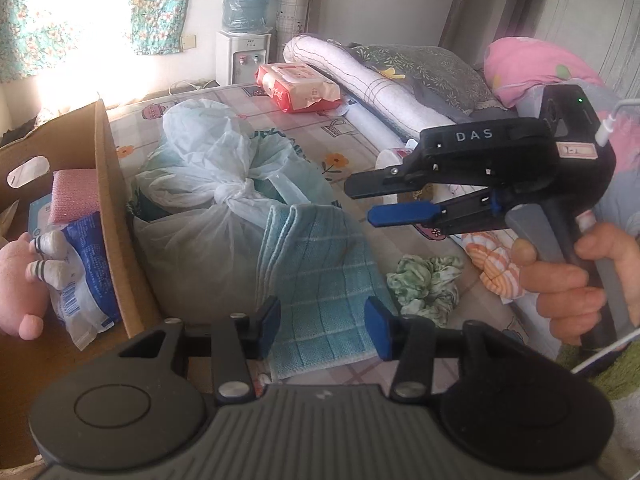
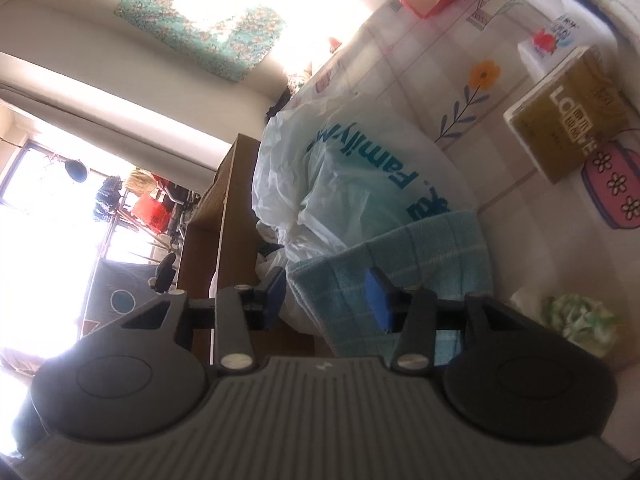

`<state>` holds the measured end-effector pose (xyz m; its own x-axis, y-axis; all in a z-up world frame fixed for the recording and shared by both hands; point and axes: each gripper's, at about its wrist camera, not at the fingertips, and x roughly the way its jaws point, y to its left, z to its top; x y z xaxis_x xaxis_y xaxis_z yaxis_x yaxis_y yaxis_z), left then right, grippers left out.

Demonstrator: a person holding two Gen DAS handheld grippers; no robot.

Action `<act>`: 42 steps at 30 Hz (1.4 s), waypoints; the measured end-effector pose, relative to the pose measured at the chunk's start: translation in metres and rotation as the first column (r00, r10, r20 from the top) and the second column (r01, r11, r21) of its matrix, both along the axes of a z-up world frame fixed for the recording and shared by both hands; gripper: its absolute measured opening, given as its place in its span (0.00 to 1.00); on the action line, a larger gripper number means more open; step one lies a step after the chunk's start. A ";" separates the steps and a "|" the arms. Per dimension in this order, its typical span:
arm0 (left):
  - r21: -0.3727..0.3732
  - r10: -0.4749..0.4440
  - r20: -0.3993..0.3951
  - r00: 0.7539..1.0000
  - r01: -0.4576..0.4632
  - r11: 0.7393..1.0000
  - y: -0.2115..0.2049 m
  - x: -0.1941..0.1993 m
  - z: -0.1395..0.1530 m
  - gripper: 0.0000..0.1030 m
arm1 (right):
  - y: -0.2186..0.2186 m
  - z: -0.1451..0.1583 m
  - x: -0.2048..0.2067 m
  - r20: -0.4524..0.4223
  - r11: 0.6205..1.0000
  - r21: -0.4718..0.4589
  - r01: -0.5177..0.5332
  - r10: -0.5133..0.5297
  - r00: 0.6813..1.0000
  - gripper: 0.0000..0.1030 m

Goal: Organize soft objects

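A light blue checked towel [image 1: 320, 264] lies folded over a knotted white plastic bag [image 1: 208, 184] on the bed. My left gripper [image 1: 324, 326] hovers over the towel's near end, jaws apart, pads not pressing the cloth. My right gripper [image 1: 360, 202] is held in a hand to the right, above the bed, open with nothing between its fingers. In the right wrist view the right gripper [image 2: 326, 302] points at the towel [image 2: 400, 256] and the bag [image 2: 352, 168]. A green patterned cloth [image 1: 428, 284] lies crumpled at the right.
An open cardboard box [image 1: 108, 184] stands left of the bag, holding a pink plush [image 1: 16, 272], socks and packets. An orange striped cloth [image 1: 496, 268], a red tissue pack [image 1: 300, 88], a rolled white quilt [image 1: 360, 80] and a brown tissue box [image 2: 568, 116] lie on the bed.
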<state>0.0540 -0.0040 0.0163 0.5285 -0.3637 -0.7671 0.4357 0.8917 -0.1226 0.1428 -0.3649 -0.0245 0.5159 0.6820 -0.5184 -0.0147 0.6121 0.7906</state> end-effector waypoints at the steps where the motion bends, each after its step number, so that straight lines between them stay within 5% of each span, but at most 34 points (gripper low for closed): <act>1: 0.002 -0.010 -0.004 1.000 0.010 1.000 -0.004 0.002 -0.003 0.46 | -0.007 -0.001 0.000 -0.001 1.000 -0.018 0.019 -0.020 1.000 0.46; 11: 0.103 0.036 0.010 0.999 -0.037 0.994 -0.028 0.027 -0.027 0.38 | -0.022 -0.053 0.027 -0.116 0.997 -0.072 0.006 -0.015 0.993 0.46; 23: 0.148 0.100 -0.019 0.995 -0.096 0.984 -0.026 0.051 -0.038 0.45 | -0.018 -0.071 0.038 -0.157 0.996 -0.022 -0.091 0.086 0.984 0.45; 33: 0.145 0.130 -0.058 0.990 -0.120 0.982 -0.026 0.065 -0.047 0.36 | -0.021 -0.080 0.044 -0.160 0.993 0.029 -0.114 0.117 0.980 0.37; 35: 0.140 0.131 -0.067 0.989 -0.120 0.983 -0.025 0.065 -0.046 0.39 | -0.024 -0.081 0.044 -0.164 0.993 0.035 -0.110 0.114 0.980 0.35; 38: 0.138 0.134 -0.064 0.989 -0.124 0.983 -0.024 0.063 -0.044 0.63 | -0.026 -0.082 0.043 -0.161 0.993 0.045 -0.109 0.115 0.980 0.35; 42: 0.169 0.130 -0.068 0.989 -0.117 0.979 -0.028 0.066 -0.049 0.66 | -0.025 -0.083 0.044 -0.154 0.991 0.042 -0.123 0.128 0.980 0.34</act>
<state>0.1199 -0.0323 -0.0331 0.4973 -0.1651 -0.8517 0.3160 0.9487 0.0006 0.1864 -0.3900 -0.1076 0.3392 0.7537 -0.5629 0.0353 0.5877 0.8083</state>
